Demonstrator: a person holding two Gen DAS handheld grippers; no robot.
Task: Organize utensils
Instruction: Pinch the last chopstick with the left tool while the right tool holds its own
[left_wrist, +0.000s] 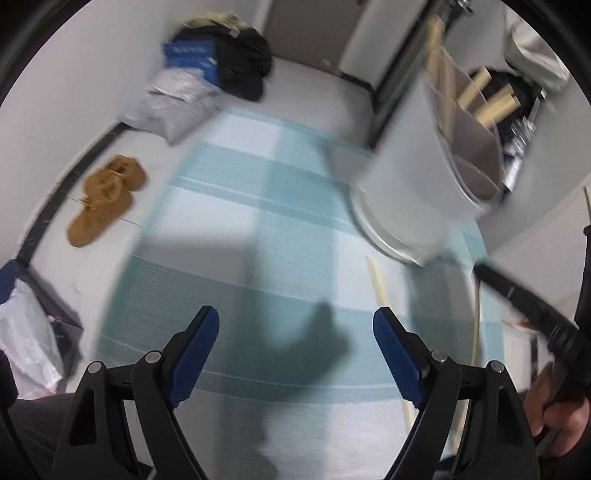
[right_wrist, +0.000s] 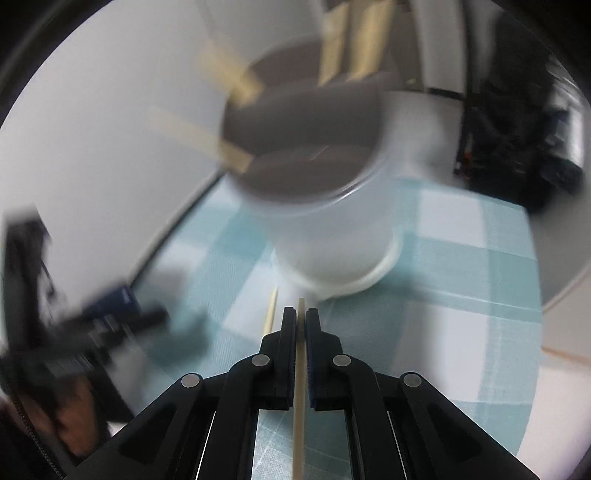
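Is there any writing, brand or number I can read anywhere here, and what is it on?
No text can be read.
Blue box: pale lettering, too blurred to read.
Right gripper: faint marks on its black body, too blurred to read.

**Your materials at a glance**

Your utensil holder looks like smooth, matt white plastic. The chopstick in your right gripper reads as pale, unvarnished wood. The checked cloth is woven fabric, finely ribbed. Your left gripper has matt black plastic arms and textured blue pads.
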